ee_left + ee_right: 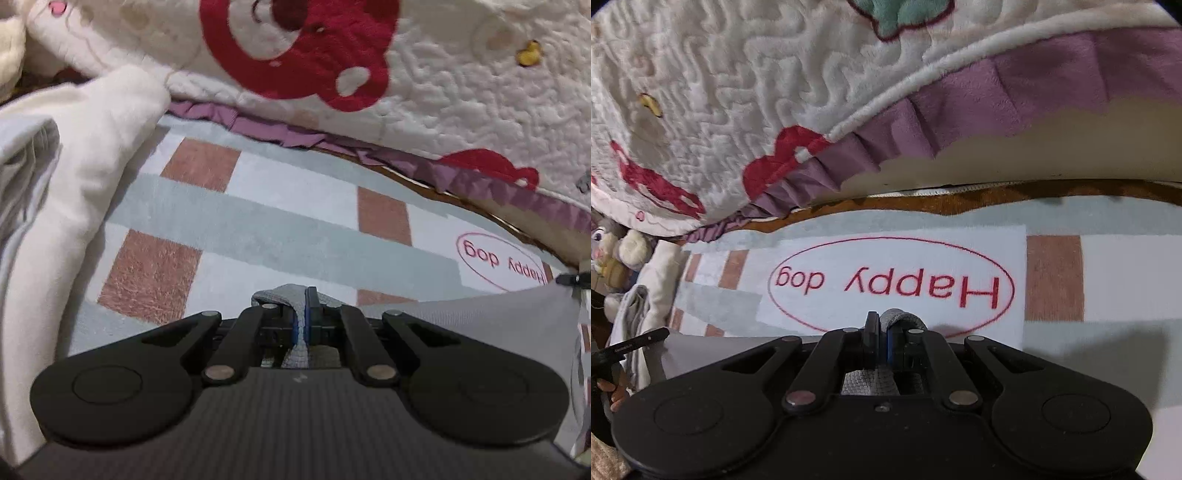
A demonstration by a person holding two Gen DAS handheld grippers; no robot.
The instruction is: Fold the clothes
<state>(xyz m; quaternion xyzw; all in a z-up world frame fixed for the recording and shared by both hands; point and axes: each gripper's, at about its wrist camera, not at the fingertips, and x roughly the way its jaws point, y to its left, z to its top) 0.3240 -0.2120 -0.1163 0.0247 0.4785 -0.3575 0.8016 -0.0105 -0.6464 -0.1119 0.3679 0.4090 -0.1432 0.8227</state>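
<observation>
The quilted bed cover (461,92), white with red figures and a purple frill (960,107), hung along the far side of both views. Below it the floor mat (258,221), checked in grey, white and pink and printed "Happy dog" (890,286), lay flat and filled the middle ground. At the left a heap of cream and white cloth (74,166) rested on the mat's left part, with soft toys (613,251) beyond it in the right wrist view.

The task's thing, a grey garment (480,317), was held low over the mat, stretched between the two tools. The left tool (304,317) was clenched on a bunched grey edge; the right tool (882,332) was likewise clamped on a rolled grey edge. In each view the other tool's tip showed at the frame edge, with the grey sheet running toward it.

Risks, as judged:

1. Both grips took only a narrow bunch of fabric at the tool tips. A sharp pull apart could draw an edge out and the garment would drop crumpled.
2. The cloth heap lay near on the left. A lay-down drifting that way could land the garment on it and leave an uneven fold.
3. The frill hung close on the far side; a far reach could snag it.
4. Most of the garment hung out of view below the tools, so its lie could not be confirmed.
</observation>
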